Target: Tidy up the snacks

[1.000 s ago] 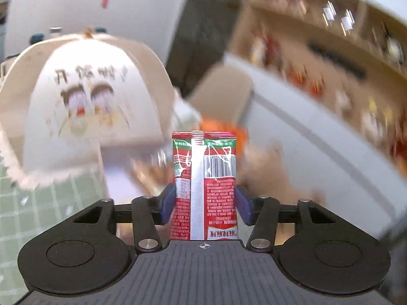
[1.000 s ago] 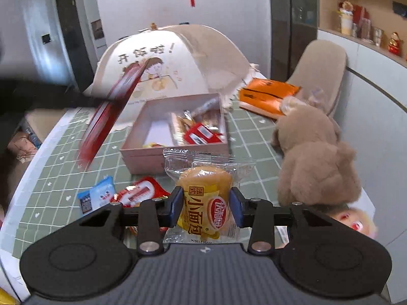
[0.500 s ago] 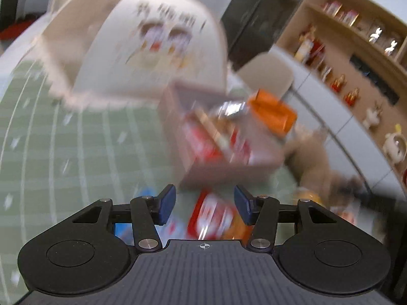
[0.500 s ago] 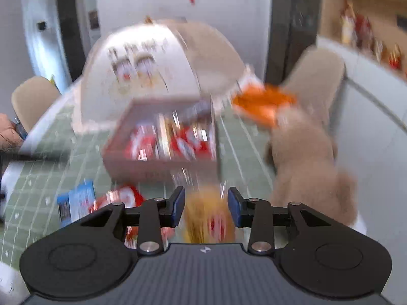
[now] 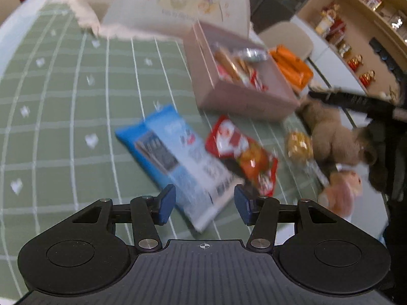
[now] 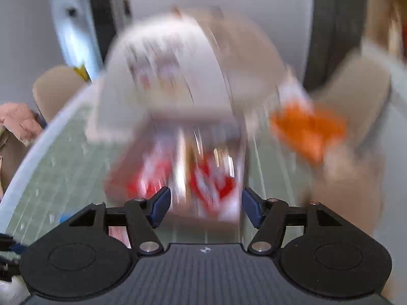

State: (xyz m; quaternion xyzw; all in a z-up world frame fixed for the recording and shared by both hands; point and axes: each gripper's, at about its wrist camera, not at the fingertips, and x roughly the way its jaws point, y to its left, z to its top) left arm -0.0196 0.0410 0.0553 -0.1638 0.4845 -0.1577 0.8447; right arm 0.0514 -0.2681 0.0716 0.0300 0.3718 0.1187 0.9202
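The left gripper (image 5: 204,204) hangs over a green checked tablecloth (image 5: 63,117), jaws apart and gripping nothing; the near end of a blue snack packet (image 5: 173,162) lies on the cloth below the gap. A red snack packet (image 5: 241,152) overlaps the blue one's edge at 2 o'clock. Beyond both, at 1 o'clock, stands the pink box (image 5: 241,96), open, with red and brown snacks inside. A small wrapped bun (image 5: 299,146) lies at 3 o'clock beside a brown plush bear (image 5: 330,137). An orange bag (image 5: 292,67) sits past the box, and a domed food cover (image 5: 178,2) at 12 o'clock. In the heavily blurred right wrist view, the right gripper (image 6: 206,204) is opening, its pads clear of anything, with the box (image 6: 178,167) at 12 o'clock.
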